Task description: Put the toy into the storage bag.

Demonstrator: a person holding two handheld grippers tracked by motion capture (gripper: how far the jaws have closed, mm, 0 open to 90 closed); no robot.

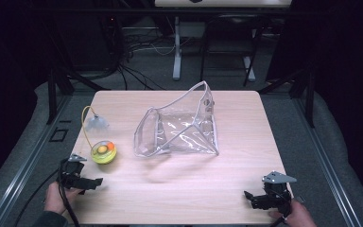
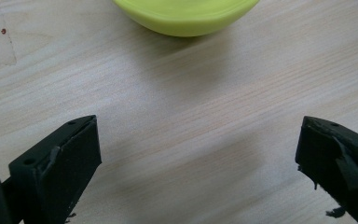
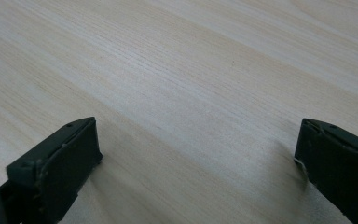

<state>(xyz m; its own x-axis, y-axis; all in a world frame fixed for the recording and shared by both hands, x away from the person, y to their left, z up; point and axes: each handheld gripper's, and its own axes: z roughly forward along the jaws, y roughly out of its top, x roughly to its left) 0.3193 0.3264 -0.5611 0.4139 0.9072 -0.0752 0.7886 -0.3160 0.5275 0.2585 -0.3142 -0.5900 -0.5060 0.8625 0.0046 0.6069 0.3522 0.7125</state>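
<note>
Yellow-green toy [image 1: 103, 152], wooden table [image 1: 179, 189], dark room

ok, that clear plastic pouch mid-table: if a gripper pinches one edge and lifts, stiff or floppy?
Probably floppy: the clear pouch is thin film that already sags and creases, with only its pale edge trim holding the mouth up. Likely light, since it looks empty. The glossy film may slip between the pads, so pinching the trim seems safer.
</note>
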